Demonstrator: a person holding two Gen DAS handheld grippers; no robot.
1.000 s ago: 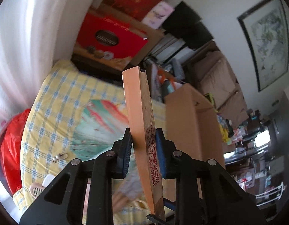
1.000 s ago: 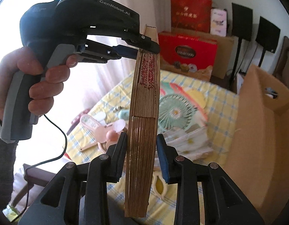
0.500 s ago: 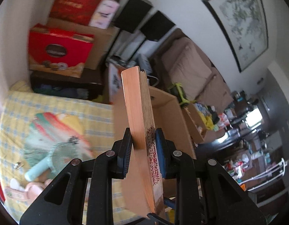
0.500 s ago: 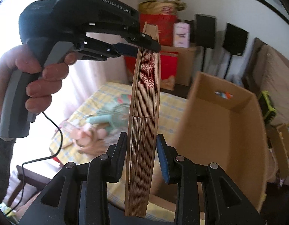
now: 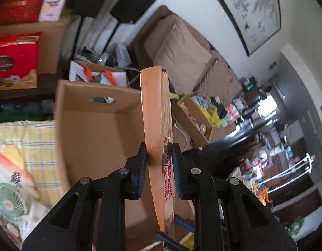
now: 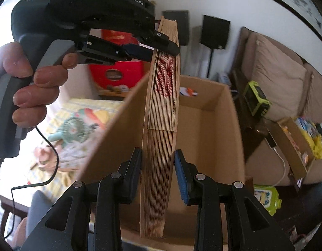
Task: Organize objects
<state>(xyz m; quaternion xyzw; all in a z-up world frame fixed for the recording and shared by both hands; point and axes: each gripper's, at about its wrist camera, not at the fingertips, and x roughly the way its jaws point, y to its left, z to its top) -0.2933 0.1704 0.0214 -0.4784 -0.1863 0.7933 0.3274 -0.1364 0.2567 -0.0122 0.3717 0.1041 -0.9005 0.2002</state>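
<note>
Over the last second both hands have swung a folded bamboo fan (image 6: pixel 161 129) away from the checked yellow cloth (image 5: pixel 25 133) on the surface and across to the open cardboard box (image 6: pixel 204 138), which now fills the middle of both views. The right gripper (image 6: pixel 157 175) pinches the fan low on its ribs; the left gripper (image 5: pixel 158 167) pinches the other end, near the red printing, and its jaws are closing slightly on it. Seen from the right wrist, the fan stands on edge above the box's near left wall. The small green handheld fan (image 6: pixel 74 127) and other pieces lie on the cloth, left of the box. Judging from this, the fan is about to be lowered into the box, while the rest is yet to be sorted.
</note>
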